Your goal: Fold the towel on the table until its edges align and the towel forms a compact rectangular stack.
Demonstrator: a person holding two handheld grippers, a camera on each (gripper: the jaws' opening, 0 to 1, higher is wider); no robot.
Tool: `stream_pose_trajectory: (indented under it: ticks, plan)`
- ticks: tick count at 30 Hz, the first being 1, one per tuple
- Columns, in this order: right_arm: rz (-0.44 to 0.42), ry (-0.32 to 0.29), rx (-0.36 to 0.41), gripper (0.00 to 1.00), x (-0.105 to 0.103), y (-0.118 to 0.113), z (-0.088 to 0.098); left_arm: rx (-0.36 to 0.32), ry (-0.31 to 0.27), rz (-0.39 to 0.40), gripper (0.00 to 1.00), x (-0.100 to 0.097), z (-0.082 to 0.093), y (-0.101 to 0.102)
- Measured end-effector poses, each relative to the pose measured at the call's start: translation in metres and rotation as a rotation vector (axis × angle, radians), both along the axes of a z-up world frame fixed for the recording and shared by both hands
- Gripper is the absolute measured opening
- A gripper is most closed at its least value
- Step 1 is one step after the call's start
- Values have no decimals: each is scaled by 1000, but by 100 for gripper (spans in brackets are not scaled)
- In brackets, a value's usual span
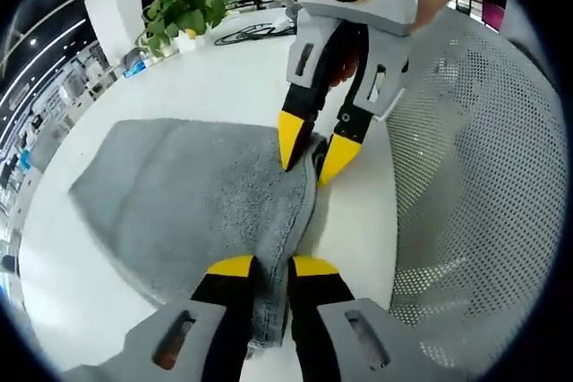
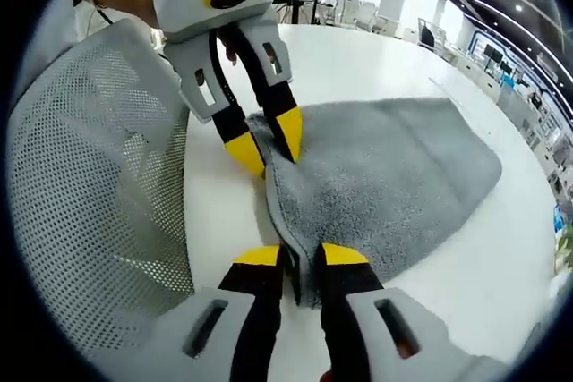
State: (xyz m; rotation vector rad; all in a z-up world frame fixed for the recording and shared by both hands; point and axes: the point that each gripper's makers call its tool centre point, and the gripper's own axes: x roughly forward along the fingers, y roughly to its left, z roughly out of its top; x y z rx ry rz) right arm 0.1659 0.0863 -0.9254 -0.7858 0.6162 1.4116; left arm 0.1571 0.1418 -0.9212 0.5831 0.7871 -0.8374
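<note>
Tabletop [image 1: 224, 78]: white, glossy, curved far edge; carries the towel. In the right gripper view [image 2: 376, 60] it runs toward 12 o'clock.
Mesh chair back [image 1: 474, 176]: white perforated panel, at 3 o'clock in the left gripper view, at 9 o'clock in the right gripper view [image 2: 89, 176]; stands just beside the tabletop edge.
Grey towel [image 1: 197, 194]: terry cloth, lying flat on the tabletop with one edge gathered into a raised ridge nearest the chair. Right gripper view [image 2: 385, 176]: the flat body spreads toward 3 o'clock, the ridge runs from 6 toward 11 o'clock.
Left tongs [image 1: 271, 267]: black with yellow tips, at 6 o'clock in their own view, pinched together on the near end of the towel ridge. In the right gripper view [image 2: 269, 145] they come down from 11 o'clock, tips gripping the far end of the ridge.
Right tongs [image 2: 301, 257]: yellow tips clamped on the towel edge at 6 o'clock. In the left gripper view [image 1: 313, 154] they descend from 1 o'clock, tips nipping the fabric.
Potted plant [image 1: 183, 11]: green leaves, at 11 o'clock on the far tabletop, well apart from the towel.
Black cable [image 1: 251, 33]: looped on the tabletop at 12 o'clock, near the plant.
</note>
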Motion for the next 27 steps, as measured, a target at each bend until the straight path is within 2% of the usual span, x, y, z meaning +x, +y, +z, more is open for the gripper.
stream_pose_trajectory:
  ticks: [2,5,7,9,11,14,15,20,21,23,27]
  plan:
    - [62,-58,-24,12,2,-1,-2,-14,11,12,14,1,0,1]
    - [89,-119,-47,9,4,-1,-3,-39,18,25,11,2,0,1]
    - [78,-106,-45,7,4,1,-3,-56,24,38,10,4,1,1]
    - [46,-80,-43,6,5,1,0,-69,31,50,9,5,1,1]
    - [-3,-34,-29,5,5,1,1,-108,60,100,8,6,1,1]
    - [-78,37,2,5,6,1,2,-117,60,104,7,6,2,2]
    - [-128,82,20,5,7,1,3,-118,60,106,7,6,2,2]
    - [-200,149,57,4,11,1,9,-125,65,107,7,6,3,2]
    - [-253,177,82,4,13,2,11,-124,58,107,7,7,5,3]
    - [-294,202,109,4,14,3,17,-114,33,102,6,8,9,3]
    - [-329,231,127,4,15,2,27,-112,1,104,6,9,16,4]
